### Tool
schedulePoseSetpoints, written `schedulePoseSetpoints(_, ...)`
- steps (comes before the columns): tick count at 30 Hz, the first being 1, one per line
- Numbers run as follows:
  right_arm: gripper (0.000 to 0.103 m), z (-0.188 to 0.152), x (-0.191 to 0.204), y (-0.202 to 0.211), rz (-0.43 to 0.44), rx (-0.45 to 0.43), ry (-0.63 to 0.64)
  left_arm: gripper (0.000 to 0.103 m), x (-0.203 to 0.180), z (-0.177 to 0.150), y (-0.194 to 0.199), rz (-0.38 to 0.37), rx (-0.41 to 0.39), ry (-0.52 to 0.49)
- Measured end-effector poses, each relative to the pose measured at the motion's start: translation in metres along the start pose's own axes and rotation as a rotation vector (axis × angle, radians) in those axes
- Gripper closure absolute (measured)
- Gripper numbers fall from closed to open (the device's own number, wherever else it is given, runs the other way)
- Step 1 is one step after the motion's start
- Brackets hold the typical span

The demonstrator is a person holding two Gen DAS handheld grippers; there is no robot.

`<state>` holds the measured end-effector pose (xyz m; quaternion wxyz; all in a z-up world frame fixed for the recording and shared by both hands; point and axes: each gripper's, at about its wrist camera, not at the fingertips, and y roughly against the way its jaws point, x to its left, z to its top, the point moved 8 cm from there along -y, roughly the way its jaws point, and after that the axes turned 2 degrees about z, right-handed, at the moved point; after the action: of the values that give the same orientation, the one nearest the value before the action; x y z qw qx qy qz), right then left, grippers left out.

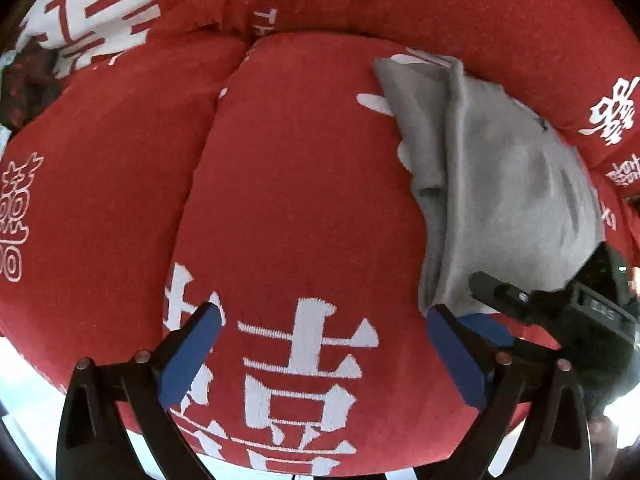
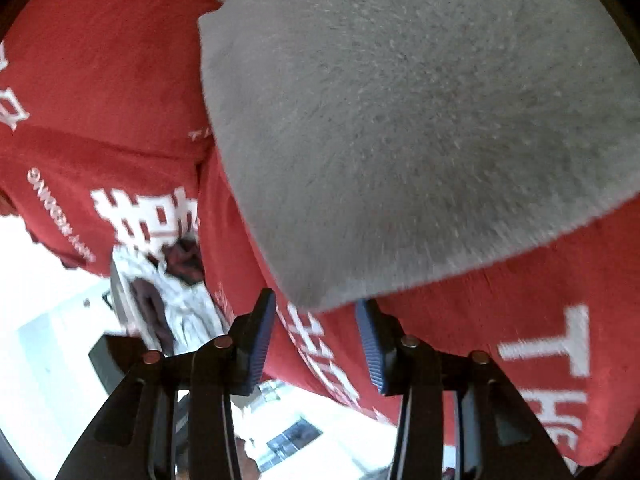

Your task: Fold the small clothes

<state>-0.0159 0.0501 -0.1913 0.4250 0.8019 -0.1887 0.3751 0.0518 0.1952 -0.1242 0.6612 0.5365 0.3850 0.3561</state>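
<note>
The grey garment (image 1: 492, 184), folded over on itself, lay on a red cushion (image 1: 304, 184) printed with white characters, toward the cushion's far right edge. The left gripper (image 1: 324, 344) pointed down over bare red fabric, its blue-padded jaws wide apart and empty. The right gripper (image 2: 316, 344) stood half open just short of the garment's (image 2: 400, 120) near hem, nothing between its pads. Motion blur smeared that hem. The garment's far part was cut off there; crumpled cloth (image 2: 168, 300) beyond the cushion's edge was indistinct.

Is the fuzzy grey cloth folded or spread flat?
Folded: the fuzzy grey cloth lies doubled in layers on the red cushion.
</note>
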Motion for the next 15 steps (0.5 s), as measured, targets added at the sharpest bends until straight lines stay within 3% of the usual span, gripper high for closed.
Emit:
schedulePoseSetpoints(5, 0.060, 0.006, 0.004, -0.011, 0.045, -0.011, -0.075, 0.000, 0.009, 0.007, 0.003, 0.013, -0.010, 0.019)
schedulePoseSetpoints(6, 0.086, 0.007, 0.008, -0.015, 0.037, -0.005, -0.074, 0.000, 0.005, 0.009, 0.004, 0.000, -0.016, 0.028)
schedulePoseSetpoints(7, 0.095, 0.007, 0.010, -0.016, 0.023, 0.001, -0.062, 0.000, 0.008, 0.010, 0.007, -0.018, -0.017, 0.039)
schedulePoseSetpoints(11, 0.095, 0.002, 0.032, -0.013, -0.025, 0.014, 0.091, 0.000, 0.008, 0.022, 0.002, -0.080, -0.010, 0.077)
schedulePoseSetpoints(15, 0.096, -0.003, 0.007, -0.026, -0.120, 0.039, 0.075, 0.000, 0.007, 0.026, -0.015, -0.039, 0.027, 0.045)
